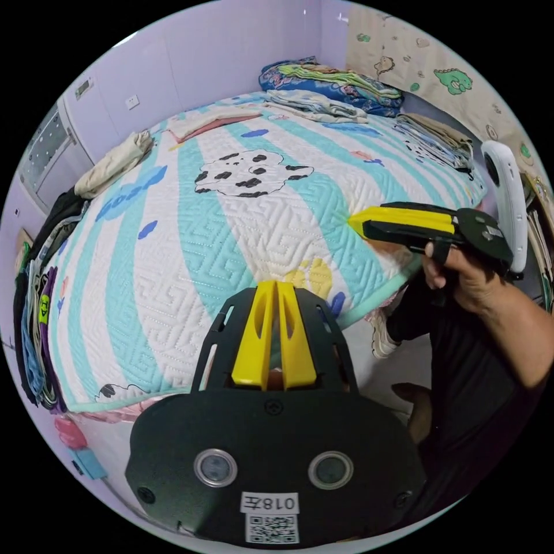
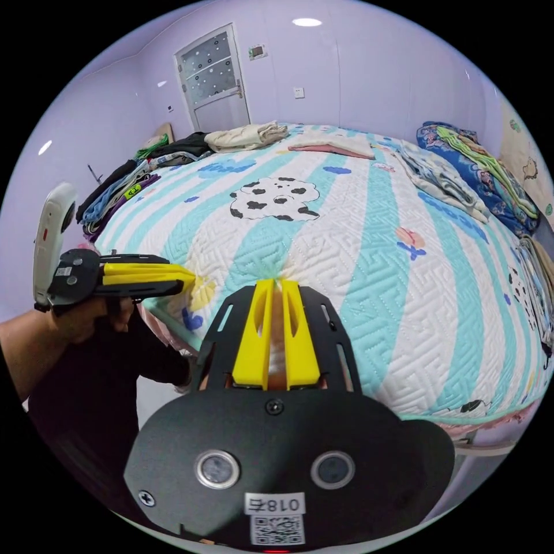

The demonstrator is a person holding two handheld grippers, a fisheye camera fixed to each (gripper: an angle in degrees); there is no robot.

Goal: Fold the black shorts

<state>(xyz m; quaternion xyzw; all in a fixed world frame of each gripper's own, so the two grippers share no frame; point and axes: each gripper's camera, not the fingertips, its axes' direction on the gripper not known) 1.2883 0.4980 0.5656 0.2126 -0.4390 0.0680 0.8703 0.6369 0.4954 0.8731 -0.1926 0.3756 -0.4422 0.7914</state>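
Observation:
A black garment lies at the far end of a row of clothes along one edge of the bed, also seen as the black garment near the door; I cannot tell whether it is the shorts. My left gripper hovers over the near edge of the bed, its yellow jaws shut and holding nothing. My right gripper is likewise shut and holding nothing above the quilt. Each gripper shows in the other's view, held in a hand: the right gripper and the left gripper, both at the bed's near edge.
A striped teal-and-white quilt covers the bed. A beige garment, a pink-and-white piece, folded stacks and rolled blue bedding line its far sides. A door stands behind. The person's dark clothing is close by.

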